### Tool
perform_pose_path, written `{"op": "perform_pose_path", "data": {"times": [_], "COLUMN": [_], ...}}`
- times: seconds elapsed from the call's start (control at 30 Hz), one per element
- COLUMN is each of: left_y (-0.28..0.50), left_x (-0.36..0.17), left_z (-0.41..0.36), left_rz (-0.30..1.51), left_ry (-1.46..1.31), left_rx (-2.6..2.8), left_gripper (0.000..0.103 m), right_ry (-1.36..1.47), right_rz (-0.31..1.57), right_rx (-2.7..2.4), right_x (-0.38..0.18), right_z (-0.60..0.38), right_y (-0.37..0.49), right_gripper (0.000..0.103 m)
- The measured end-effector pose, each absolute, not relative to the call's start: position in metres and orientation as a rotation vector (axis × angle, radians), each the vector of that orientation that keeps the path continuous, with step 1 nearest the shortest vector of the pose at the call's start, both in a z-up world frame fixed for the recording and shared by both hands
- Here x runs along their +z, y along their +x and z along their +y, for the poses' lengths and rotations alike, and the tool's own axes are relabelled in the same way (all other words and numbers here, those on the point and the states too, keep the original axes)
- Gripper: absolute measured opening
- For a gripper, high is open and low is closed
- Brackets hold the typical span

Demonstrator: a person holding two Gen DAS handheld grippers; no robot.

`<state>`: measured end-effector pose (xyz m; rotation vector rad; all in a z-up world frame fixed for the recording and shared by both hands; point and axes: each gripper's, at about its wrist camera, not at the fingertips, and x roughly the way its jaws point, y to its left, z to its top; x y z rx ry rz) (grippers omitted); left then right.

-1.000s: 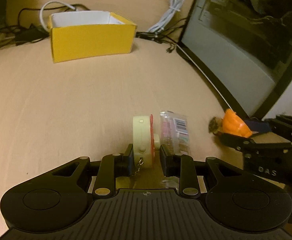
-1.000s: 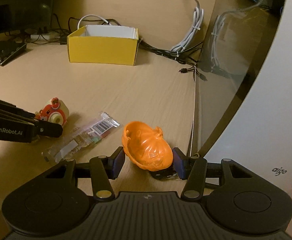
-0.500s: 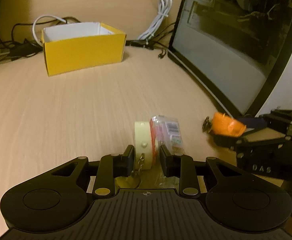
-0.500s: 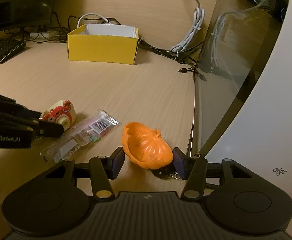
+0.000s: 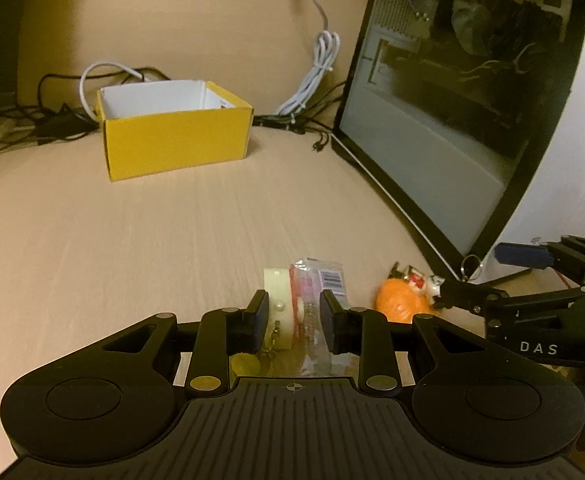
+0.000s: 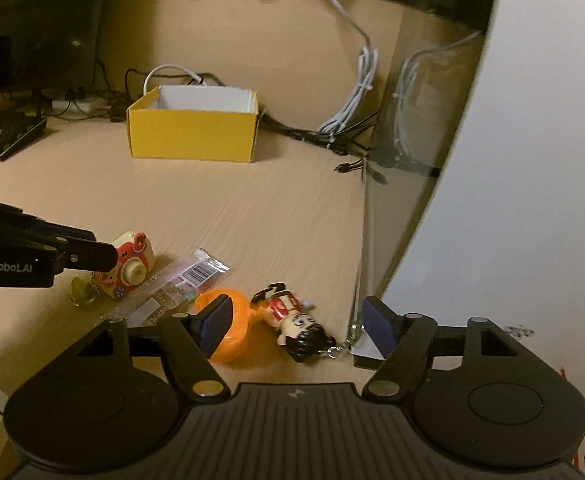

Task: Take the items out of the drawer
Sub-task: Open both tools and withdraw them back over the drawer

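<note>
A cream and red toy camera (image 5: 276,292) with a gold keychain stands on the wooden table (image 5: 132,240), in the gap of my open left gripper (image 5: 294,316); the fingers do not press it. Beside it lies a clear snack packet (image 5: 330,278). In the right wrist view the toy camera (image 6: 132,266) and packet (image 6: 184,280) sit left of an orange pumpkin shell (image 6: 234,340). My right gripper (image 6: 298,320) is open wide. A small figure keychain (image 6: 292,318) lies on the table between its fingers, and the pumpkin rests against the left finger. No drawer is in view.
An open yellow box (image 5: 176,144) stands at the back of the table with cables (image 6: 352,116) behind it. A computer case with a glass side panel (image 5: 452,120) walls off the right. A keyboard (image 6: 4,132) lies at the far left.
Both grippers have opened. The left let go of the toy camera, the right let go of the pumpkin, which now lies on the table. The figure keychain has come into view.
</note>
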<state>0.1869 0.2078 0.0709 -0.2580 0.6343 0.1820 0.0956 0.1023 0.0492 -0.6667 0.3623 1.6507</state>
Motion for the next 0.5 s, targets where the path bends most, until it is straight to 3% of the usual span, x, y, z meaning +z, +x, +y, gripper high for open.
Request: {"op": "perform_pose_path", "data": {"times": [0.3,0.5], "left_y": [0.164,0.141], "left_x": [0.082,0.082], "left_z": [0.178,0.146], "left_rz": [0.616,0.631], "left_ry": [-0.230,-0.190], "left_rx": [0.109,-0.007], "left_gripper": [0.031,0.031], "right_ry": [-0.566,-0.577], "right_rz": [0.285,0.277], "right_rx": [1.631,1.611], "right_x": [0.057,0.056], "right_z": [0.056,0.023], "right_y": [0.108,0.118], "right_gripper": [0.103,0.103]}}
